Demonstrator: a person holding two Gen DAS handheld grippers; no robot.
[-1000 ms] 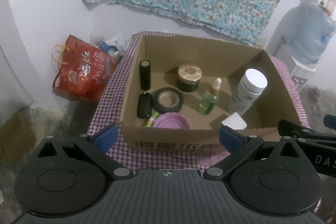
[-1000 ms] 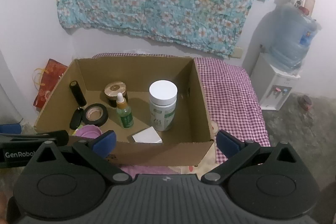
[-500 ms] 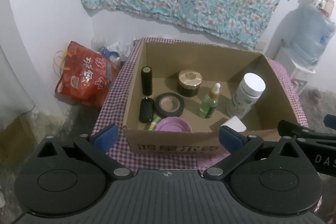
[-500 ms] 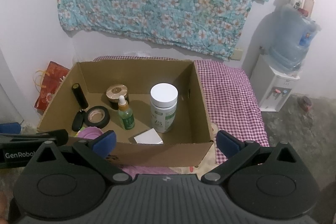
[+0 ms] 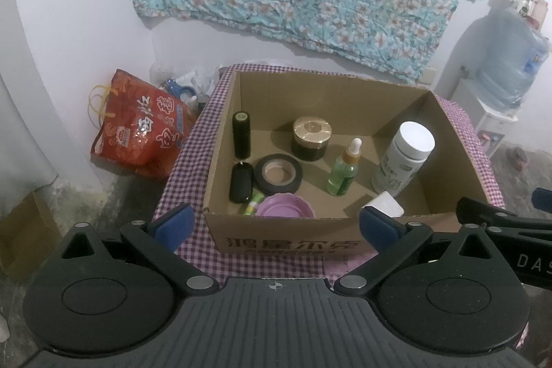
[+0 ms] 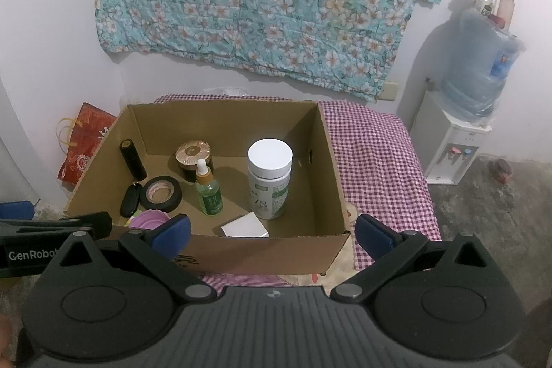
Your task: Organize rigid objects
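Both grippers have drawn back a little from the cardboard box (image 5: pixel 286 242) since a second ago, so it sits slightly farther off in each view; nothing inside has shifted. Left gripper (image 5: pixel 276 223) and right gripper (image 6: pixel 272 231) hover before the near wall with jaws spread wide, holding nothing. Inside the box, which rests on a checked cloth (image 6: pixel 376 154), a black tube (image 5: pixel 240 134) stands upright by the left wall, and a black key fob (image 5: pixel 240 182) lies flat in front of it, long axis running front to back. Beside that lies a tape roll (image 5: pixel 278 176) flat, hole up. A gold-lidded jar (image 5: pixel 312 138), a green dropper bottle (image 6: pixel 208 192) and a white bottle (image 6: pixel 269 183) stand upright, caps up. A purple lid (image 5: pixel 285 207) and white block (image 6: pixel 245 226) lie near the front wall.
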